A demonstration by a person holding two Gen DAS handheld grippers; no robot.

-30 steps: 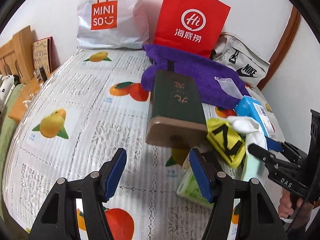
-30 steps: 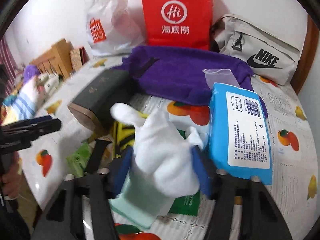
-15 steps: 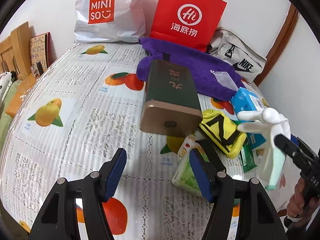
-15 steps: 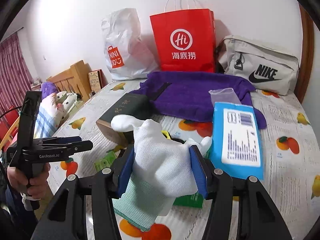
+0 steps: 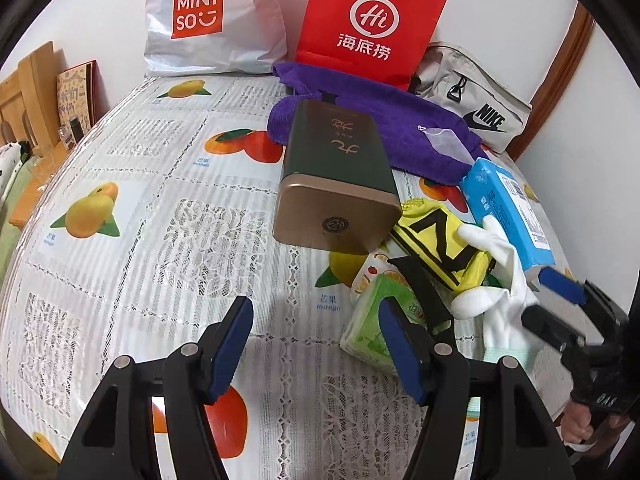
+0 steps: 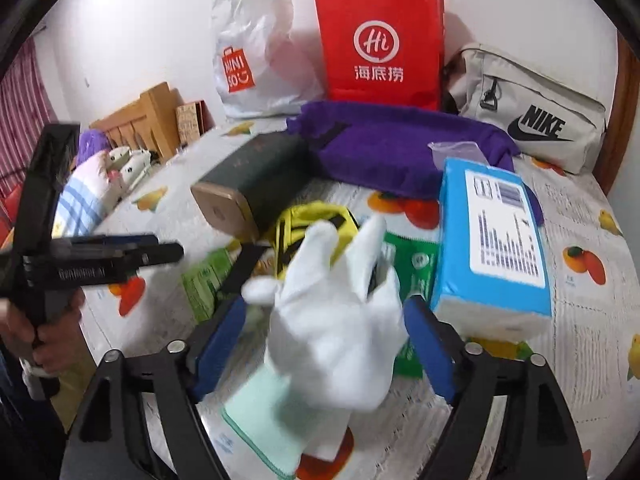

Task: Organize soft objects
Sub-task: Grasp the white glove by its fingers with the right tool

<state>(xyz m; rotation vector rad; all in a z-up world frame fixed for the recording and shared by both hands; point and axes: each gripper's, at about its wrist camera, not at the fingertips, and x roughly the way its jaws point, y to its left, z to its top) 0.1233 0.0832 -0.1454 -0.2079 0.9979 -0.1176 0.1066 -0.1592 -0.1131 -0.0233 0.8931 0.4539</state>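
Left wrist view: the left gripper (image 5: 316, 344) hangs over a bare patch of the fruit-print counter (image 5: 140, 240) at lower centre, its jaws parted with nothing between them. The pile sits right of centre: a dark green tin (image 5: 338, 176) resting on the purple towel (image 5: 396, 128), a yellow-and-black pouch (image 5: 444, 240), a green tissue pack (image 5: 370, 320) and a blue wipes pack (image 5: 506, 204). At the right edge the white glove (image 5: 500, 292) droops onto that pile between the right gripper's blue pads; the frame cuts off most of that gripper and of the hand holding it.

Right wrist view: the right gripper (image 6: 324, 344) fills the lower centre, its jaws opening. The white glove (image 6: 340, 332) with its mint cuff lies between the pads, which stand clear of it on both sides, so this looks like the release step: the glove set down next to the blue wipes pack (image 6: 492, 240). Motion blur smears the glove, so whether it already rests on the counter I cannot tell. The next move probably calls for backing the jaws off without dragging the fabric, then picking another soft item, perhaps the pouch. The green sachet (image 6: 412, 264) is half covered by the glove, and the left gripper (image 6: 120, 256) at mid-left is seen side-on.
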